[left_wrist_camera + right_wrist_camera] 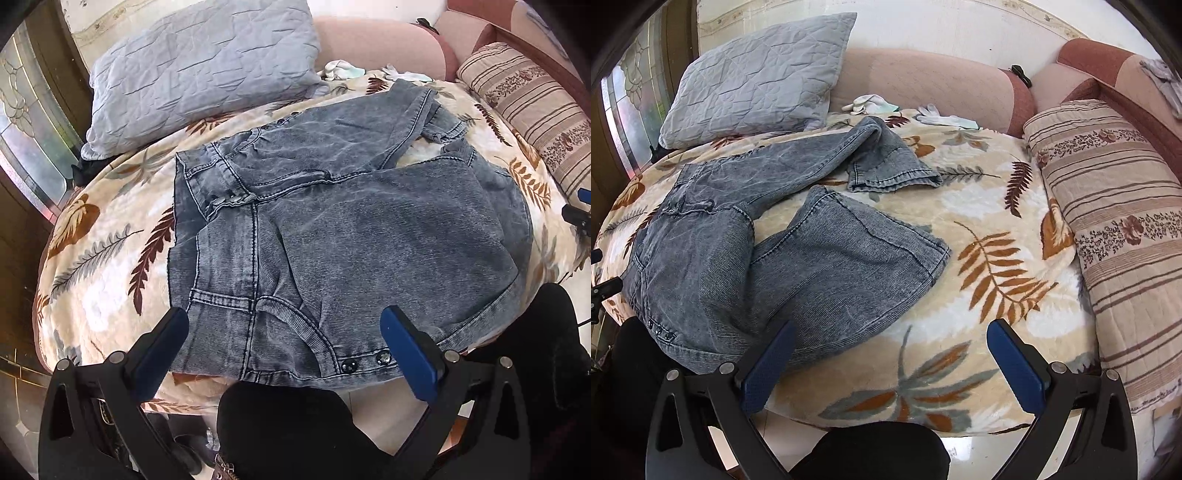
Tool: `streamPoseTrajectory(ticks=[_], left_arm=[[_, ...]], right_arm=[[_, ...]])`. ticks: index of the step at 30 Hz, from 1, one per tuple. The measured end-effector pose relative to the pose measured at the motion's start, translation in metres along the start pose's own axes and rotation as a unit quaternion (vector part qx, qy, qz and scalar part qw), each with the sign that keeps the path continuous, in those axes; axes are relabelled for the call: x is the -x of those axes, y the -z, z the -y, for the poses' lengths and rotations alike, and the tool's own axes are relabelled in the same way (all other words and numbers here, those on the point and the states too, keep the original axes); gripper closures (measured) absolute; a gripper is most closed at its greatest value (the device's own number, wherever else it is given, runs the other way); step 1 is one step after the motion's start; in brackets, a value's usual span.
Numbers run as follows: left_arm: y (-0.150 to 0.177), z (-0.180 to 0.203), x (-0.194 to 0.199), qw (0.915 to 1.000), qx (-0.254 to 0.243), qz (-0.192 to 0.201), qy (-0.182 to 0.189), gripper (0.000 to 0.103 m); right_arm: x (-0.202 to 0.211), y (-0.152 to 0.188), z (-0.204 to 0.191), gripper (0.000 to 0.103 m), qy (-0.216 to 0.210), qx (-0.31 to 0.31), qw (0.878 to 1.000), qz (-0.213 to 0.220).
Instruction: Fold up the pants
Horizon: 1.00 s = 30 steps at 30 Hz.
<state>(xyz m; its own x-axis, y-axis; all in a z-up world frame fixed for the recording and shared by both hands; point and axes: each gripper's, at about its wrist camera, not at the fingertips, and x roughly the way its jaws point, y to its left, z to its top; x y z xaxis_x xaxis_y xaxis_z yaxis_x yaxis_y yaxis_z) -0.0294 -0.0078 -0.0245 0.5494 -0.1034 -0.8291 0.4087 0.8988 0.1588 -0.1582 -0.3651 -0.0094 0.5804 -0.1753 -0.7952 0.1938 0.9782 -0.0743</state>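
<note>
Lying rumpled, pants (332, 229) near blanket (979, 295) edge

Bright, even daylight; soft shadows. Glare on the window (33, 147) at left of both frames and the white wall (942, 26) at top. Strong fisheye bending, dark corners. Focus sharp.

From where I stand, nothing readable shows anywhere: no label, brand, number or sign on the jeans (332, 229), the blanket (979, 295) or the pillows (757, 74).
</note>
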Motion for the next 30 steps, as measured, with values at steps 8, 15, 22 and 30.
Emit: streamPoseTrajectory(ticks=[8,15,22,30], left_arm=[[-0.007,-0.004,-0.007,0.9997,0.012,-0.011,0.019,0.000],[-0.010,-0.003,-0.017,0.9990,0.020,-0.027,0.029,0.000],[-0.017,-0.020,-0.034,0.9968,0.054,-0.051,0.029,0.000],[-0.033,-0.076,-0.054,0.9917,0.106,-0.071,-0.011,0.000]], right_arm=[[-0.003,-0.005,-0.001,0.000,-0.010,0.007,1.000,-0.004],[-0.011,-0.008,0.001,0.000,-0.013,0.001,1.000,-0.012],[-0.032,-0.018,0.019,0.000,-0.023,-0.028,0.999,-0.025],[-0.089,-0.043,0.057,0.000,-0.008,-0.072,0.996,-0.056]])
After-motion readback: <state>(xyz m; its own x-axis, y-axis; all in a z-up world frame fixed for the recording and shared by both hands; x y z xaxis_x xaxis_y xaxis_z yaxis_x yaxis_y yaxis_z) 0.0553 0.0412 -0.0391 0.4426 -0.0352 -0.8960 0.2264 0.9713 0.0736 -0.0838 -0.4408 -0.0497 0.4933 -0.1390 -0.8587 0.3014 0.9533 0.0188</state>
